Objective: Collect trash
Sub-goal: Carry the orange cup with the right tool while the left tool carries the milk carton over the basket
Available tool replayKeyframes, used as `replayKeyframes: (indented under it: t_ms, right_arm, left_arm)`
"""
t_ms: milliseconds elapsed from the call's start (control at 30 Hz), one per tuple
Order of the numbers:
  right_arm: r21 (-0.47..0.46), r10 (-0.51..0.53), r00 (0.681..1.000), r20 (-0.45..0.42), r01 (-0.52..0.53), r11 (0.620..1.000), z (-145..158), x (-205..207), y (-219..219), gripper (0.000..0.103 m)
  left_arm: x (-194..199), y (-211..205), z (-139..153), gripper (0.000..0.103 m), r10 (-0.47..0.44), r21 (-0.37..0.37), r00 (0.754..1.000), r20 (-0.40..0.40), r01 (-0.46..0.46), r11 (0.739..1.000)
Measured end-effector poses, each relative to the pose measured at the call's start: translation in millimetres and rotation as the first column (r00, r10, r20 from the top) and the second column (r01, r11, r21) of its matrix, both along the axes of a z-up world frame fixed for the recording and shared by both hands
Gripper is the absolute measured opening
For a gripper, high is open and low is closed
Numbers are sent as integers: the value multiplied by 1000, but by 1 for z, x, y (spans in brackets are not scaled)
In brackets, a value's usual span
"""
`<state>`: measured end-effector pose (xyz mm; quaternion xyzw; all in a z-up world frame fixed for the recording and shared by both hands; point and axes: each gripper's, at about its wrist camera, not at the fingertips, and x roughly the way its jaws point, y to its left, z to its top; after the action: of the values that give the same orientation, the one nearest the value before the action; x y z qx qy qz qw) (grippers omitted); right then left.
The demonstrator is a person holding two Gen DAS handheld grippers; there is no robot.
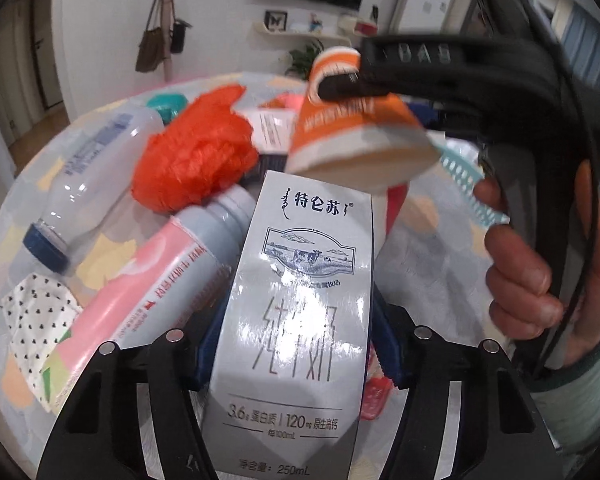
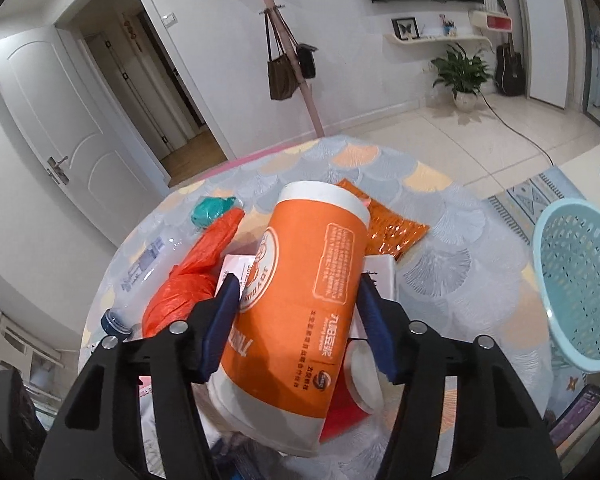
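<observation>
With our left tool clamped on a milk carton and our right tool on an orange paper cup, bottles, bag and wrappers littered the surface, the basket at its right edge seemingly empty.

Milk carton: grey-white, cow vignette, printed 250mL, upright, clamped between blue pads over near edge of table.
Paper cup: orange with white bands, tilted, rim away, gripped at mid-body, above table centre.
Plastic bag: orange, crumpled, mid-table.
Clear bottle: blue cap, lying flat near left edge.
Pink-labelled bottle: lying beside carton.
Orange foil wrapper: flat, toward far edge.
Basket: pale blue, perforated, at right edge.
</observation>
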<state>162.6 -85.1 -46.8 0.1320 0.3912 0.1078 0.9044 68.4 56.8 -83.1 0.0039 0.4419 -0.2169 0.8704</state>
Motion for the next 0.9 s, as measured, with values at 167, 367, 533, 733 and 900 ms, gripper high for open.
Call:
replayKeyframes:
  t_ms: [167,367,533,733,900]
  right_arm:
    - [-2,-9,998,63,9,1000,18,-14,-8,54]
    - [-25,-32,986,162,36,999,47,-36,-29,54]
    - [-42,-85,971,222,97,994,62,-50,-58,54]
    - [-58,-181,946,271,204,977,73,-65,-114,54]
    - [-50,-291,919,265,314,948,67,-70,-174,54]
  left_arm:
    - [-2,0,21,60,23,-35,998,58,-21,999]
    - [2,-15,38,60,17,-52,995,102,-12,999]
    - [18,-41,56,60,-5,-54,989,146,12,998]
    - [37,-94,74,60,-56,-43,981,187,65,997]
    - [56,-151,79,60,-117,-40,974,193,127,991]
